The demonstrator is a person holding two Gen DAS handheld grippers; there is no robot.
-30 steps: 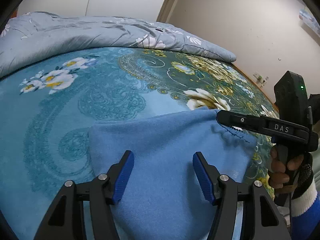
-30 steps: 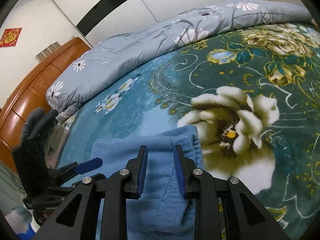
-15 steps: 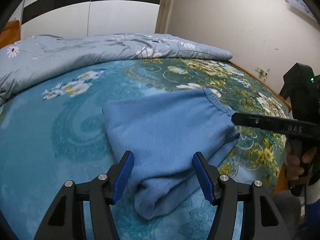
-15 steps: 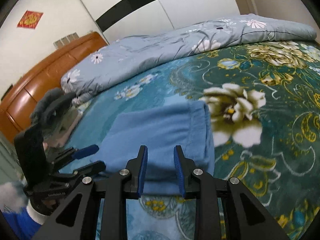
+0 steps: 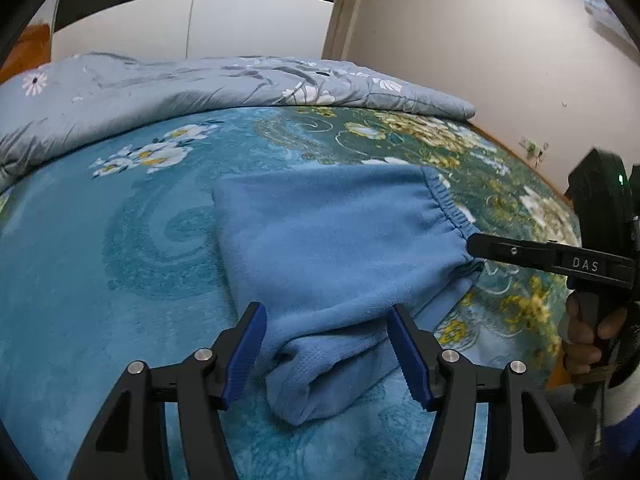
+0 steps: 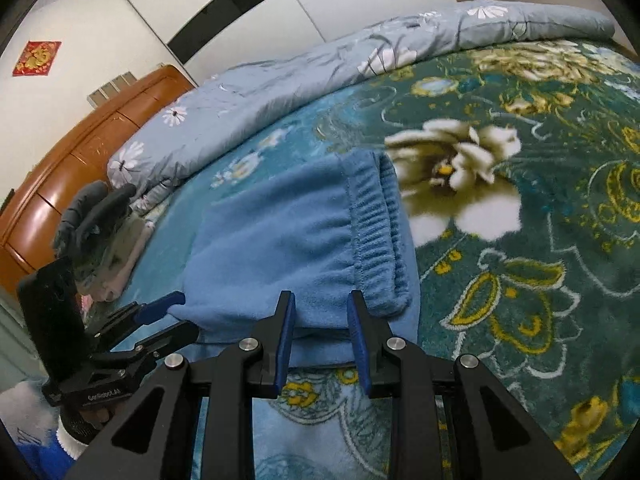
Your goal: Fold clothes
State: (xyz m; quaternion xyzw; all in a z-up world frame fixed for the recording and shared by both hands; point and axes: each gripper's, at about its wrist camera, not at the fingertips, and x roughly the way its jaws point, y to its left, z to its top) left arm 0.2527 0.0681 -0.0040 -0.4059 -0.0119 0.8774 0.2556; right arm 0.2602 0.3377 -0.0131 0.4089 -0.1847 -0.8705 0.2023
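while the folded blue fleece garment [image 5: 340, 248] lay on the teal floral blanket [image 5: 120, 280], both tools sat at its near edge. the left gripper [image 5: 326, 354] was spread wide, its blue pads [image 5: 408, 356] either side of the thick folded corner nearest its camera, gripping nothing. over on the other side, the right gripper [image 6: 320, 338] had its jaws parted by a modest gap, and the garment's near hem [image 6: 320, 312] sat in that gap; whether the pads actually touched the cloth could not be told. seen from the left wrist, the right tool's black fingers [image 5: 520, 254] reached in side-on, tips right at the elasticated waistband [image 5: 452, 212]. from the right wrist, that ribbed band [image 6: 376, 232] ran down the garment's right side, doubled over on itself. the left tool [image 6: 160, 324] showed low at the left of that view, jaws apart at the garment's left corner, a dark-gloved hand [image 6: 92, 216] above it. a grey flowered quilt [image 5: 200, 84] was bunched along the far edge of the bed, a wooden headboard [image 6: 72, 160] beyond it, white wardrobe doors [image 5: 248, 20] behind.
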